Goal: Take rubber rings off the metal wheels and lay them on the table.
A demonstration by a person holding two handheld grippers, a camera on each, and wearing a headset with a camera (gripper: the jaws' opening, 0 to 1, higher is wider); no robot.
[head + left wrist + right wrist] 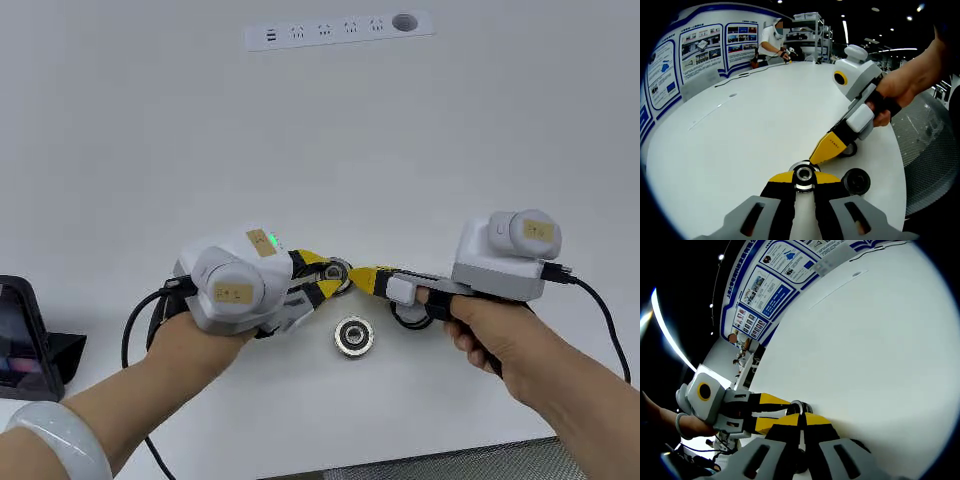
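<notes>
While the left gripper (322, 276) clamps a wheel (804, 175) between its yellow tips, just above the table (300, 150), the right gripper (362, 279) meets that wheel from the other side. Its jaws are drawn together into one narrow wedge at the rim. Whether any rubber is caught between those tips I cannot tell; the contact is too small to read. A dark band at the wheel's edge looks like its ring (803, 163), so I judge the step in hand to be peeling it off.

To do that well, the left grip should bear on metal, not on the rubber, or the ring will be pinned in place. The right tips need a small bite of the ring at one spot. They should lift it over the rim's lip, then work round the wheel rather than tug straight out. A straight pull could twist the wheel out of the left jaws. Staying low over the table limits any drop.

A second wheel (354, 336) sits on the table near the tips, and a loose ring (410, 318) lies under the right gripper. The freed ring could go beside that one, apart from the second wheel.
</notes>
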